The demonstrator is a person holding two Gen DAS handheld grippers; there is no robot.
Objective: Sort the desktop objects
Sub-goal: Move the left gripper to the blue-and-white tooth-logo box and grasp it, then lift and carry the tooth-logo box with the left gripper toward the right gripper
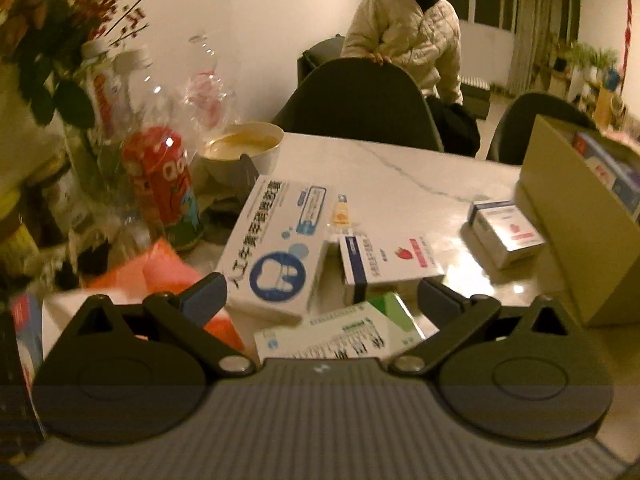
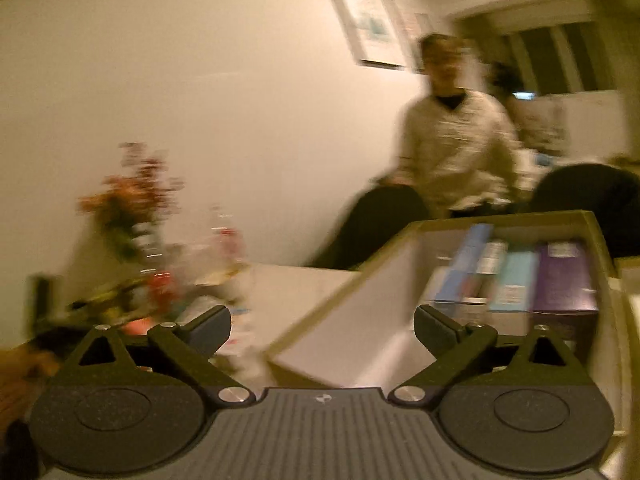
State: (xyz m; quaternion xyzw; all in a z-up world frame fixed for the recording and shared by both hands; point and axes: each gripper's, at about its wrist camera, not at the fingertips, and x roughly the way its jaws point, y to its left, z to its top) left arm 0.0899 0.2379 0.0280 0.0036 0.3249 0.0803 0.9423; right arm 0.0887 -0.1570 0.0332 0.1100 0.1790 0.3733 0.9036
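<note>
A lit room; a marbled white desk (image 1: 400,172) carries clutter, with a seated person (image 1: 412,36) beyond it. Medicine boxes lie loose at centre: a large blue-and-white box (image 1: 276,240), a red-marked box (image 1: 388,260), a green box (image 1: 340,332) nearest, and a small box (image 1: 508,232) to the right. Bottles (image 1: 160,160), flowers (image 1: 52,32) and a bowl (image 1: 244,148) crowd the left. A cardboard bin (image 1: 568,220) stands right, already holding boxes, evidently the sorting destination. The left gripper (image 1: 320,292) hovers over the green box, jaws wide, empty, seemingly lined up for a pick. The right gripper (image 2: 322,324), jaws wide and empty, hangs over the bin's near corner; that view is blurred.
</note>
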